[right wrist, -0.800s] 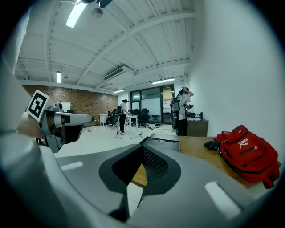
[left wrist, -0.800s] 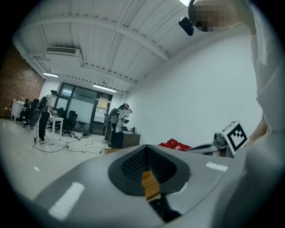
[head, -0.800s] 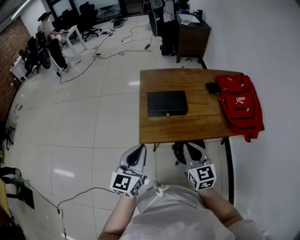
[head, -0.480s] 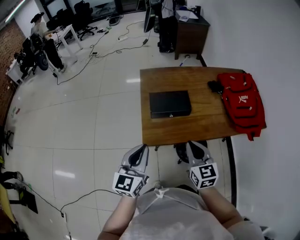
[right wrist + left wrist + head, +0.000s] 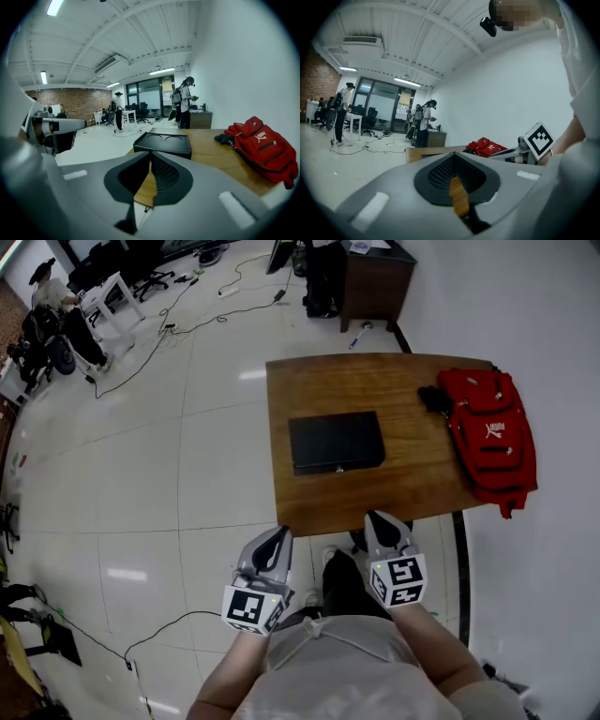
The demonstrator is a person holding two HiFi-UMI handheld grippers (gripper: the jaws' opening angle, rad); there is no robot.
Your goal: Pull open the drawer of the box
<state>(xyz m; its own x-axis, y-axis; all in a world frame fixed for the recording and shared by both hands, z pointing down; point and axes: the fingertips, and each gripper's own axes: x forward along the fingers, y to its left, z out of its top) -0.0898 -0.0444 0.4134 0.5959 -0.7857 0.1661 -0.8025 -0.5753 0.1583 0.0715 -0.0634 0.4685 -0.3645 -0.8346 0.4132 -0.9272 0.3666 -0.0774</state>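
A flat black rectangular box (image 5: pixel 337 442) lies on the brown wooden table (image 5: pixel 309 502), left of the red fabric backpack (image 5: pixel 491 437) at the table's right end; the left gripper (image 5: pixel 279 533) and right gripper (image 5: pixel 376 518) sit side by side near its front edge.

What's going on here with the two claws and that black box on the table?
A person stands at the near edge of a wooden table with a left claw and a right claw in hand. Both are shut, empty, and well short of the black box. It lies on the table untouched, its drawer not yet pulled open. A red backpack lies at the table's right end.
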